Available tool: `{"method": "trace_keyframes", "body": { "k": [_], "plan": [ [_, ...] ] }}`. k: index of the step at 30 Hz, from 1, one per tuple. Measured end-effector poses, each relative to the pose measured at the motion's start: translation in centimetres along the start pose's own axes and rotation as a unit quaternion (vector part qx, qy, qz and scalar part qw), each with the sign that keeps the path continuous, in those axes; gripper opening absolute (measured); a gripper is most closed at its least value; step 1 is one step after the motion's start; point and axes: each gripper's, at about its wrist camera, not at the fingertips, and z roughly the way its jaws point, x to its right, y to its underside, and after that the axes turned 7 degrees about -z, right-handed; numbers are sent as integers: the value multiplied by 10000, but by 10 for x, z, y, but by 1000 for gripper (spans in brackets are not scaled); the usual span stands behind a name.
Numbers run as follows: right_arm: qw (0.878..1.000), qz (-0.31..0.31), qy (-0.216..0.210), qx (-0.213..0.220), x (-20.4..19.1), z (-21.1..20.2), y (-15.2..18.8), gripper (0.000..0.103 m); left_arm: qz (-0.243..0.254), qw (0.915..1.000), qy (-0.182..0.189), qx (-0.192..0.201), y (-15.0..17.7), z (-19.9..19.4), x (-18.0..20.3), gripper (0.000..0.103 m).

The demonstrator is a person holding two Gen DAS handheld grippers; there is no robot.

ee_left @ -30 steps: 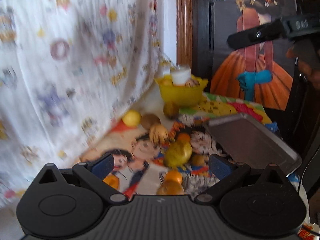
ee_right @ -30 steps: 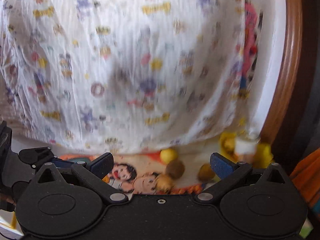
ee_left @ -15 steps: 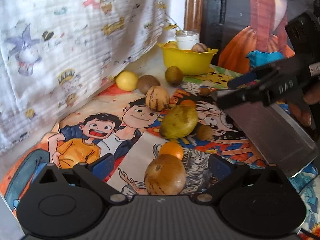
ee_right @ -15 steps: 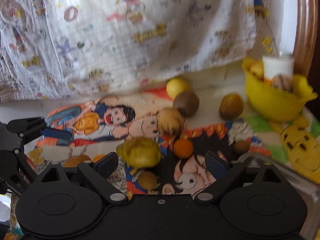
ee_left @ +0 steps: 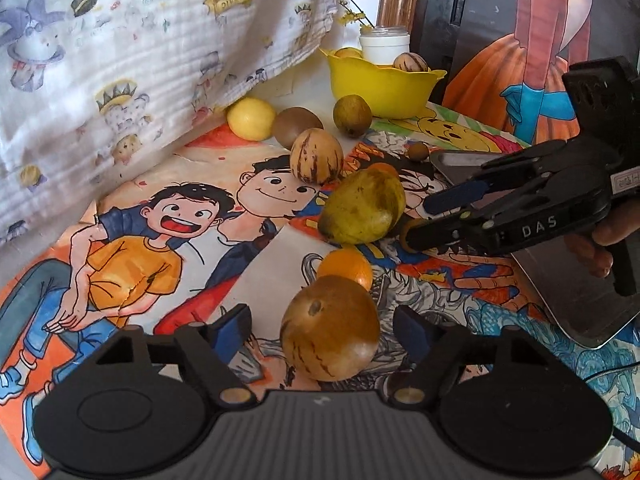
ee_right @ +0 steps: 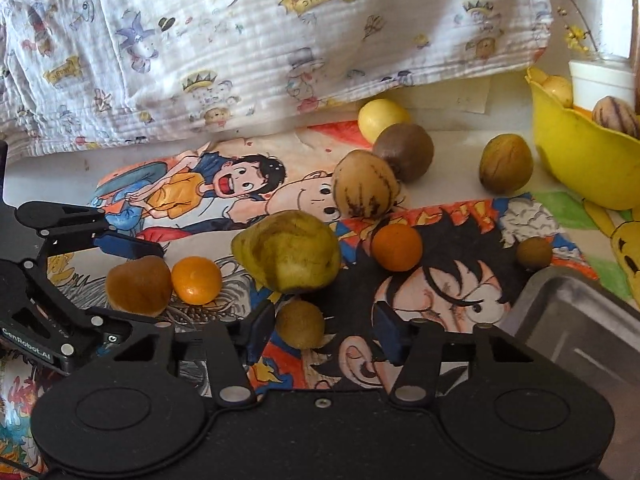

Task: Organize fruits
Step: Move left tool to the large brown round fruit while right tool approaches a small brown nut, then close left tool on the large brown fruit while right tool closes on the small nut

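Several fruits lie on a cartoon-print cloth. My left gripper [ee_left: 322,330] is open, its fingers either side of a brown striped fruit [ee_left: 330,328], not touching it; it also shows in the right wrist view [ee_right: 138,285]. My right gripper [ee_right: 324,330] is open around a small brown fruit [ee_right: 300,324]. A yellow-green mango [ee_right: 286,251] lies just beyond it, also in the left wrist view [ee_left: 362,207]. Two small oranges [ee_right: 196,280] [ee_right: 396,247] flank the mango. A metal tray [ee_right: 576,320] sits at the right.
A yellow bowl [ee_left: 380,82] with fruit and a white jar [ee_left: 384,46] stands at the back. A lemon [ee_left: 251,118], a kiwi [ee_right: 404,151] and other brown fruits lie near it. A printed white cloth [ee_right: 240,40] hangs behind.
Both grippers have come down and forward to the table. The striped fruit now sits between the left fingers and the small brown fruit between the right fingers.
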Motion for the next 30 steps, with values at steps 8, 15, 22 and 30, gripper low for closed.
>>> {"method": "trace_keyframes", "body": {
  "k": [8,15,22,30],
  "plan": [
    [9999,-103,-44,-15,-4,6,1,37,77,10000,-44,-46,-1,0,4,66],
    [9997,-220,11,50,-10,3,5,29,301,9990,-321,-97,-1,2,10,53],
    [9996,-237,73,125,-17,-4,11,29,346,9984,-414,-144,-2,1,14,47],
    [9993,124,-40,356,-17,-34,25,29,411,9981,-445,-70,-11,-22,29,47]
  ]
}}
